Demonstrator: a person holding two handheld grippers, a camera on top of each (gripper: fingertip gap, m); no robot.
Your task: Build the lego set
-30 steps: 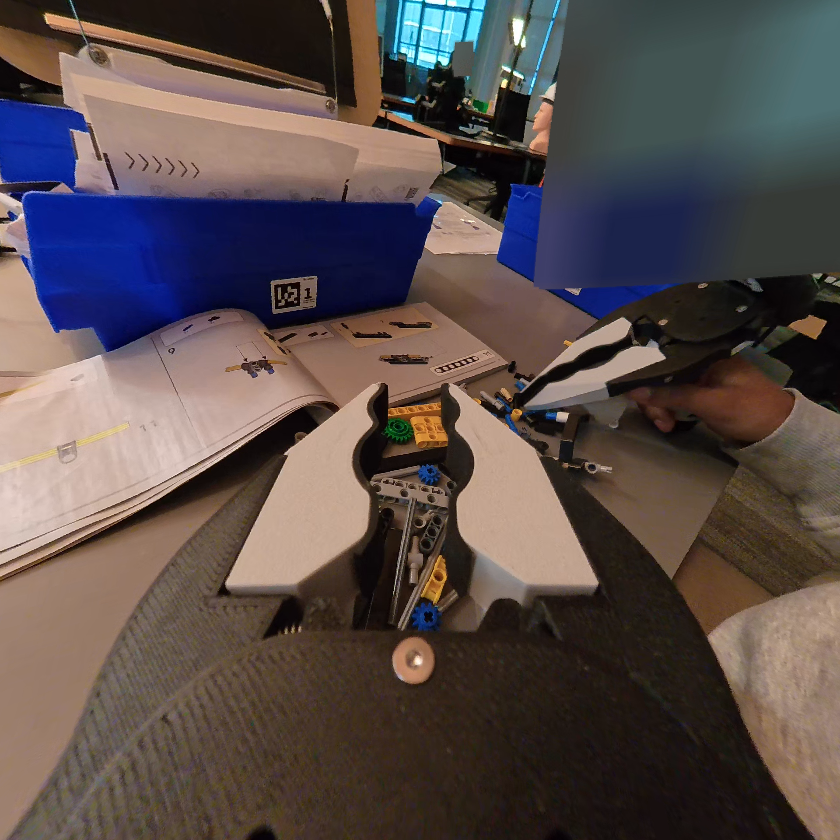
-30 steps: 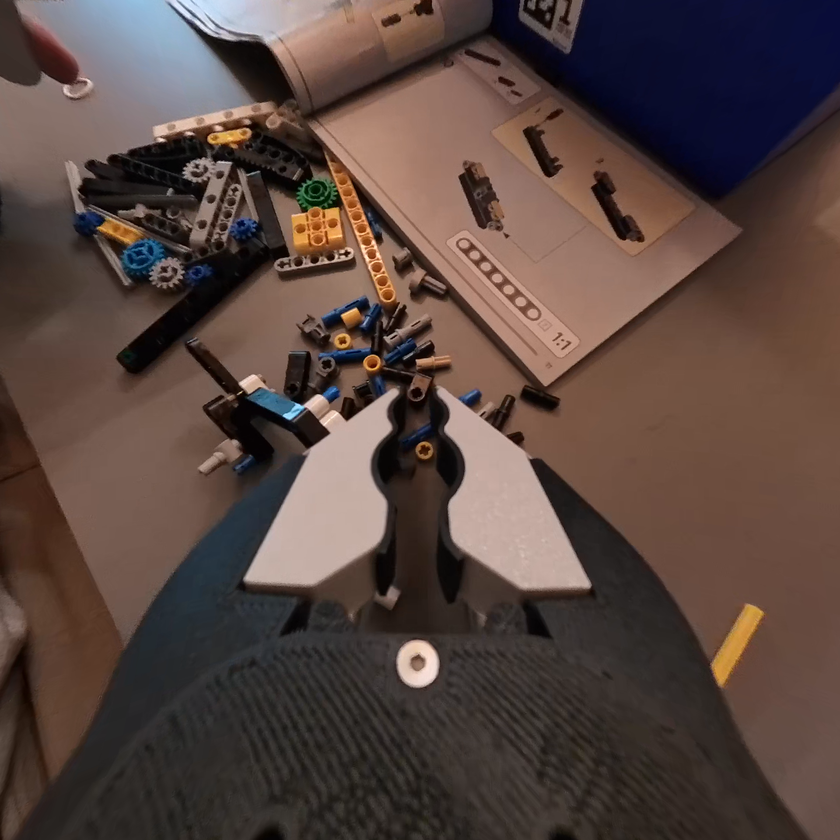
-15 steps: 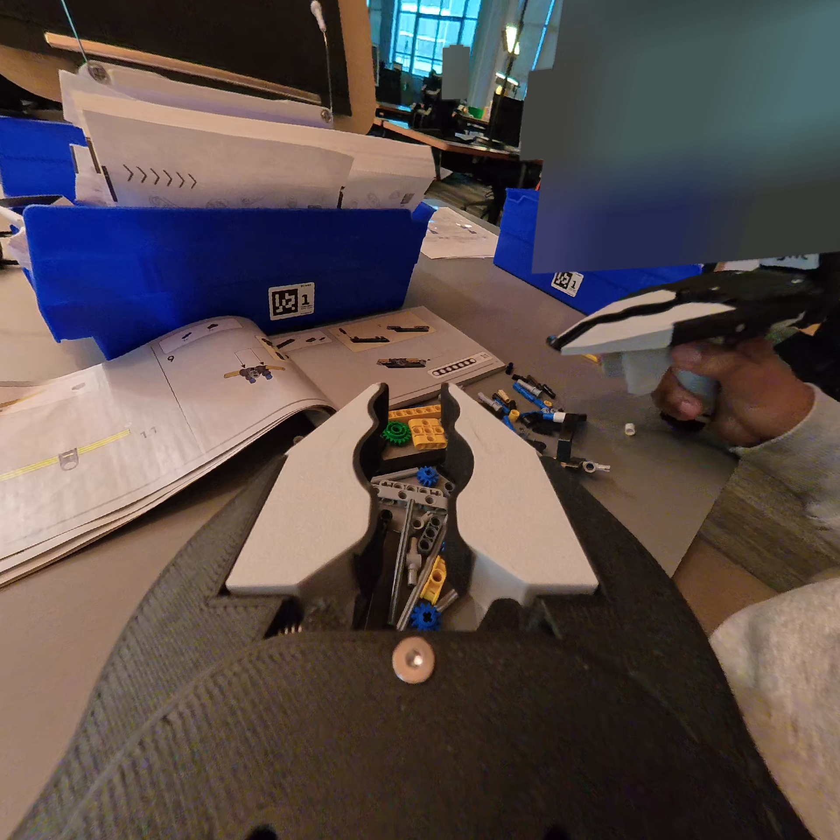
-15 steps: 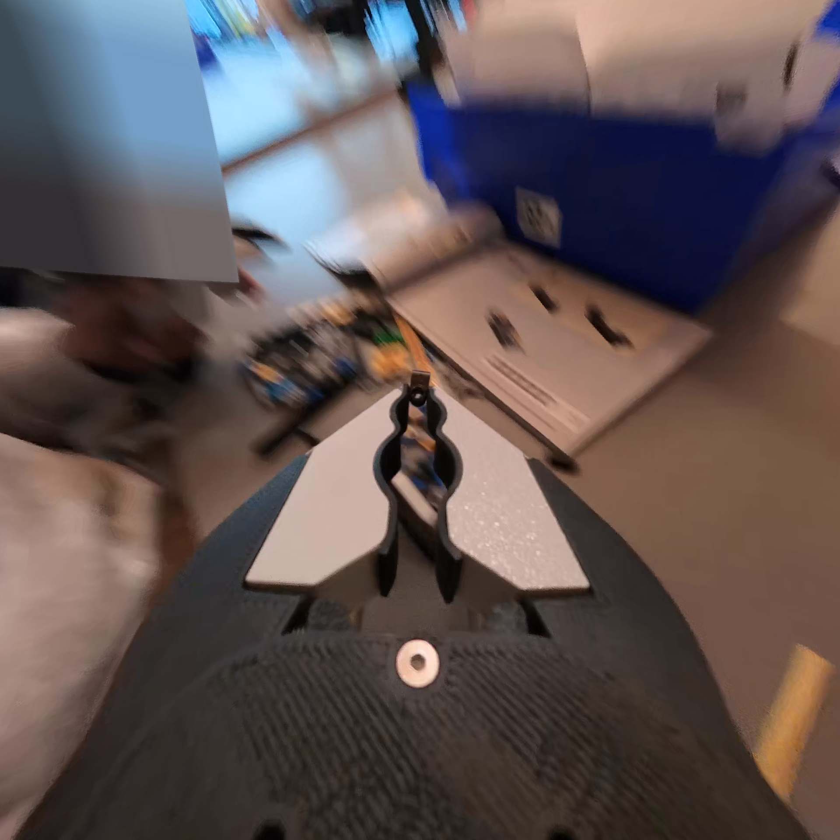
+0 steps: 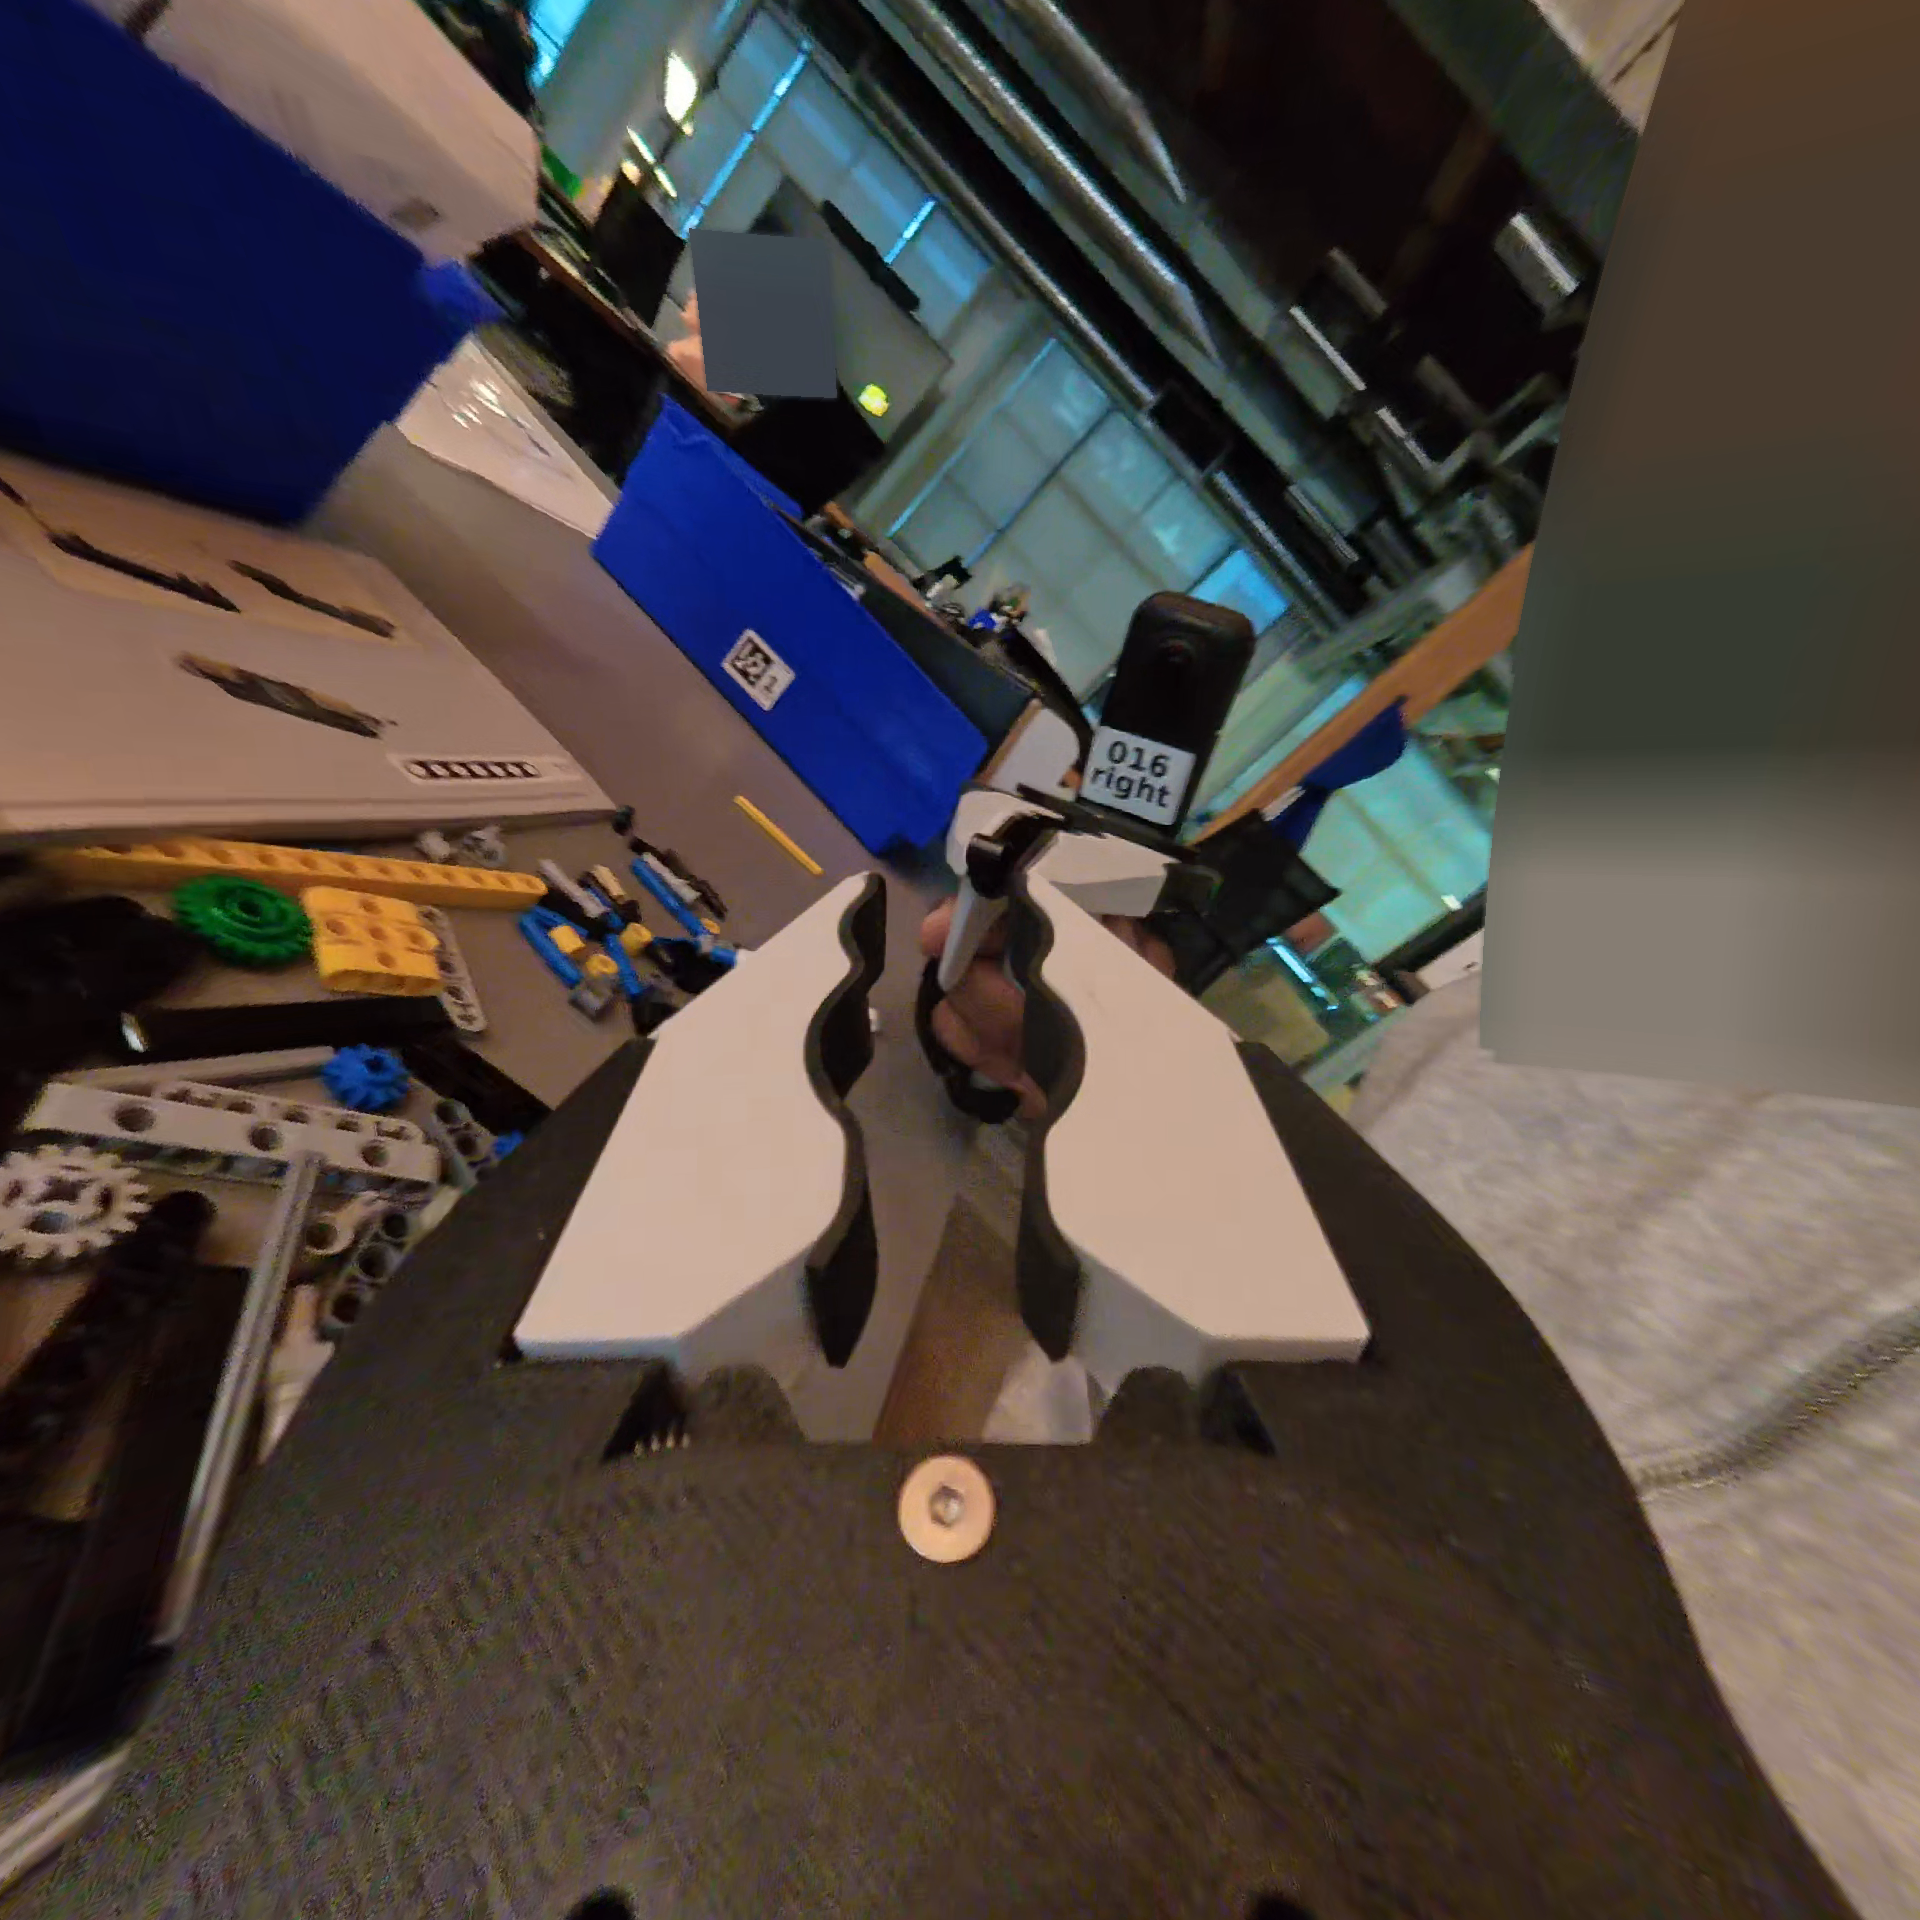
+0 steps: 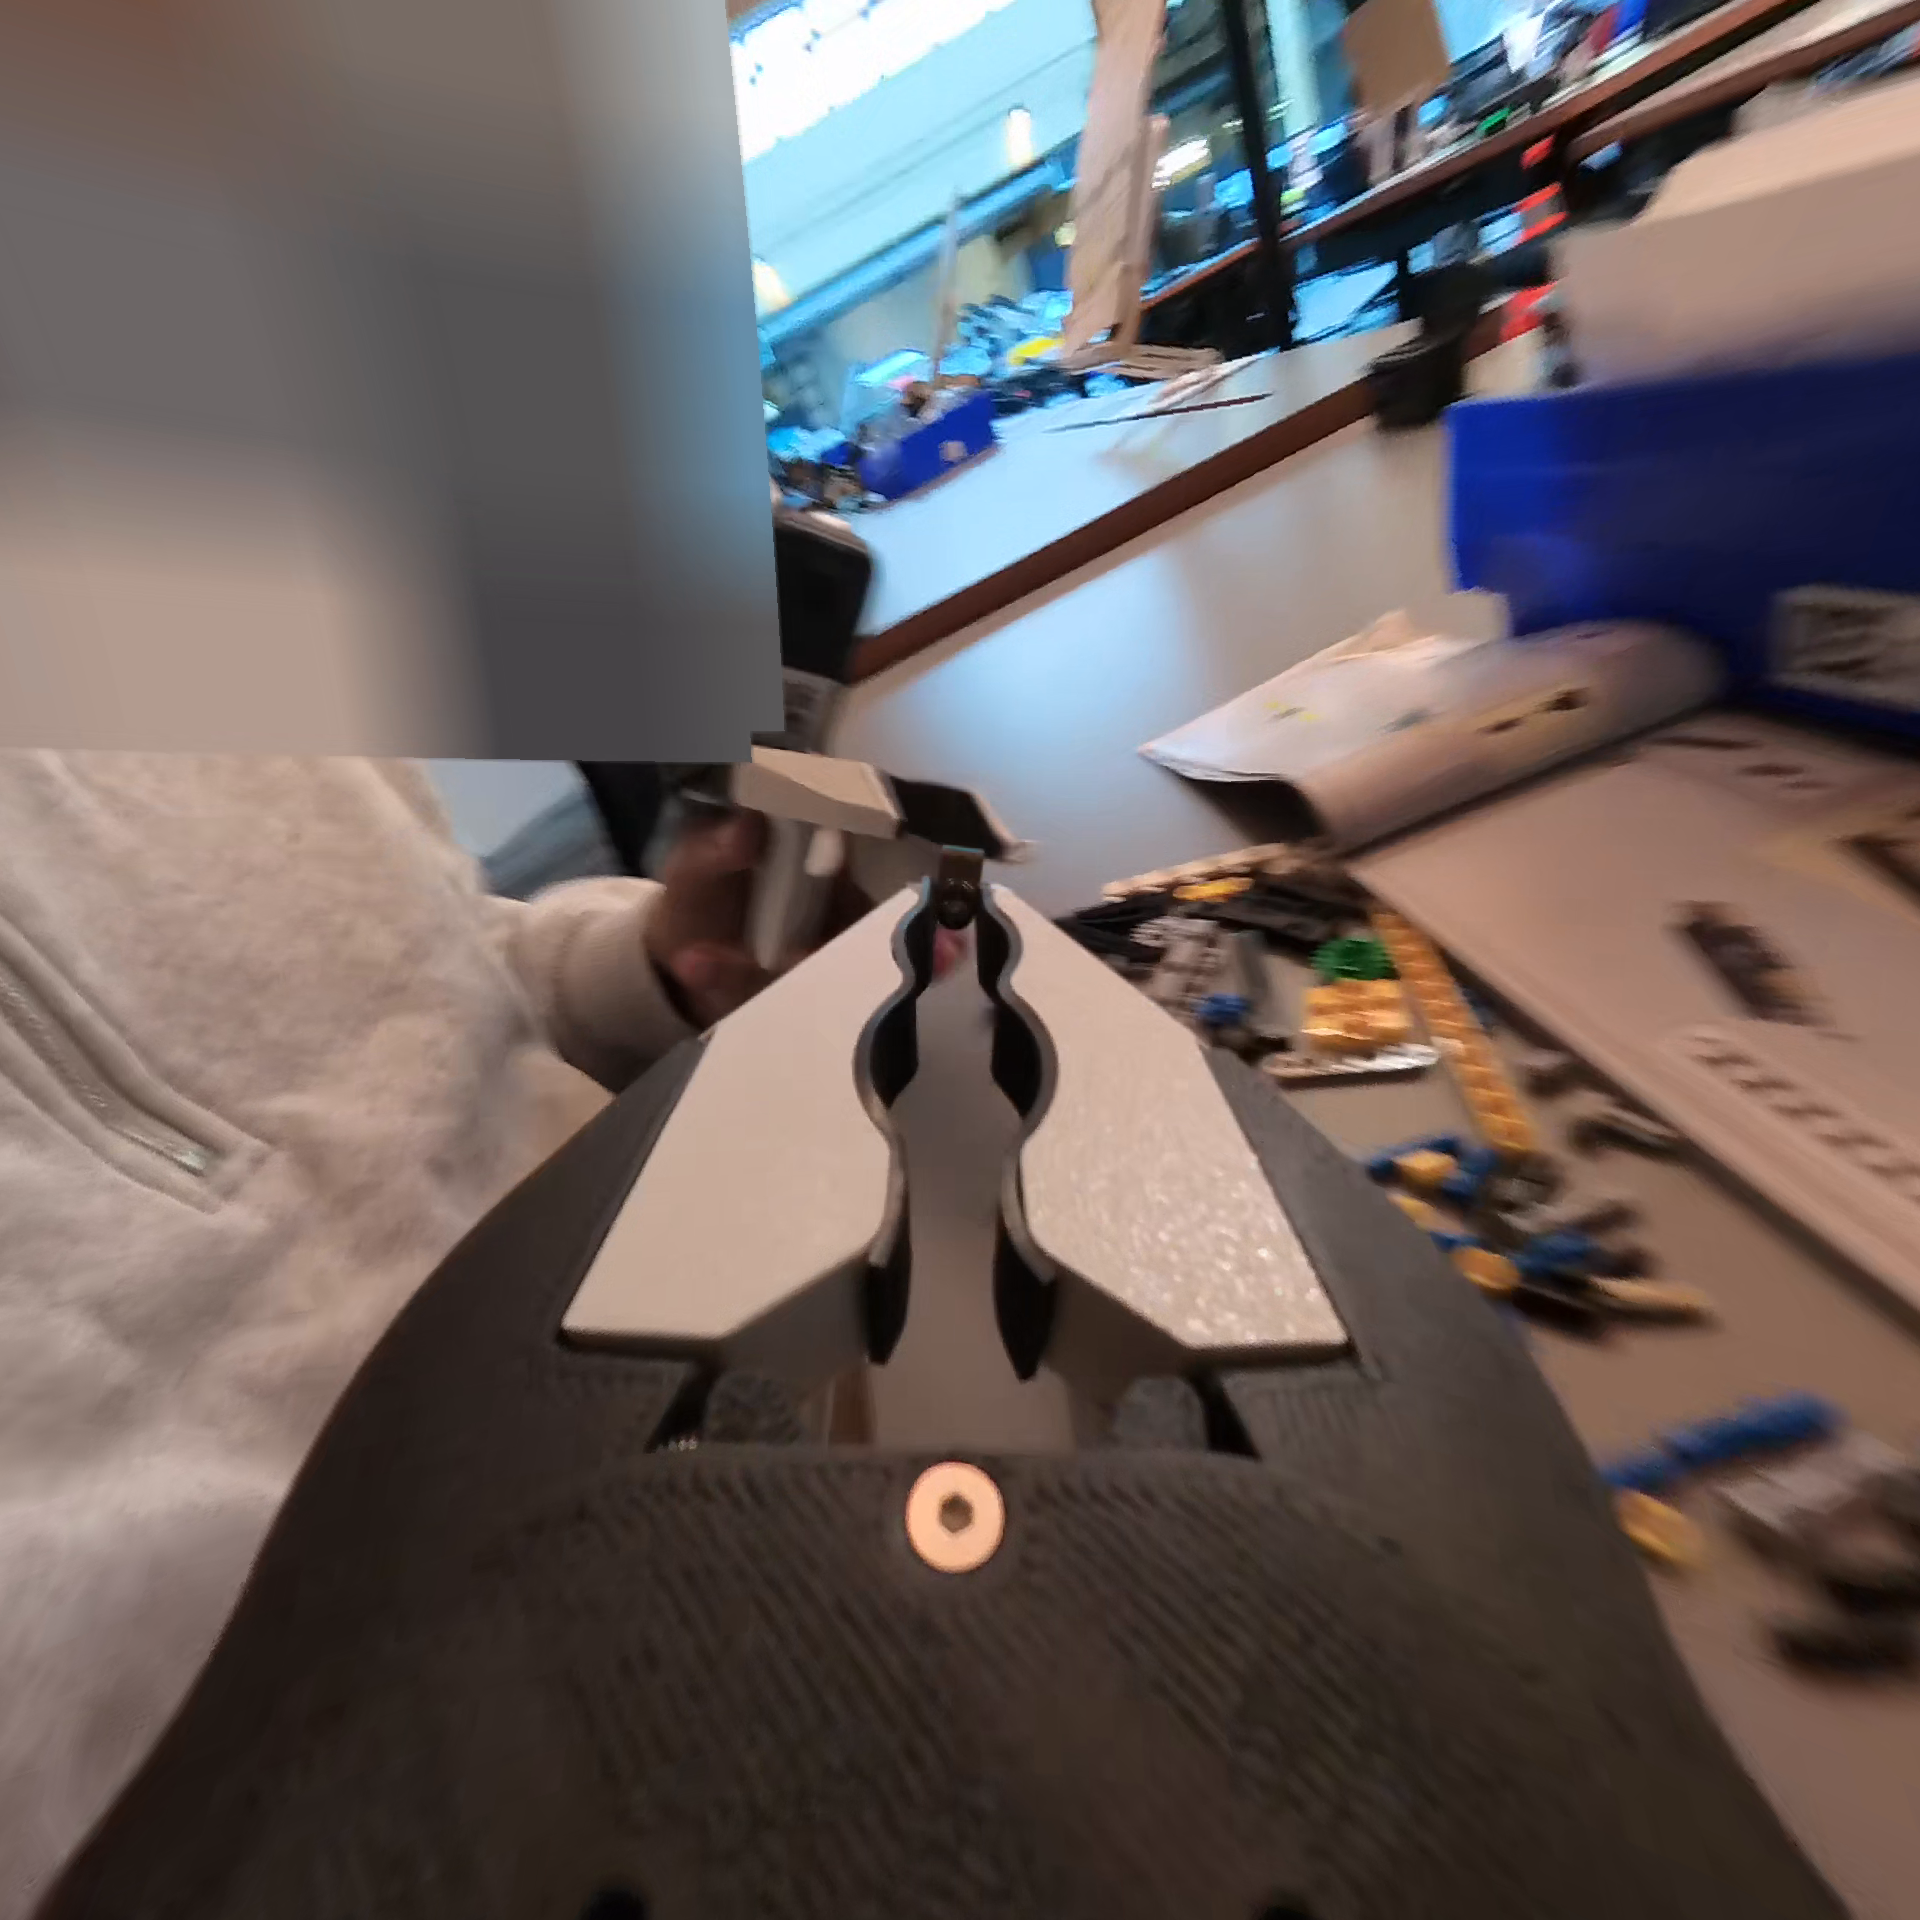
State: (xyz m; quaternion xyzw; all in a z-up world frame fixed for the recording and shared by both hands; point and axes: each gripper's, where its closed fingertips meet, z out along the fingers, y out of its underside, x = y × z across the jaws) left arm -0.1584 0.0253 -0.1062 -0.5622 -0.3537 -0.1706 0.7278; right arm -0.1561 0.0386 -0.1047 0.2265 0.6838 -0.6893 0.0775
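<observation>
Loose lego parts lie on the grey table, among them a long yellow beam and a green gear; they also show blurred in the right wrist view. My left gripper is open and empty, raised off the table and pointing at my right gripper. My right gripper is shut on a small black lego piece at its tips. It holds the piece in the air just below the tip of my left gripper.
The open instruction booklet lies behind the parts. A large blue bin and a smaller blue bin stand behind it. A thin yellow stick lies on the table. A person's white sleeve is close on the near side.
My right gripper took a small black piece from the pile and lifted it. Both grippers swung up off the table to face each other.
</observation>
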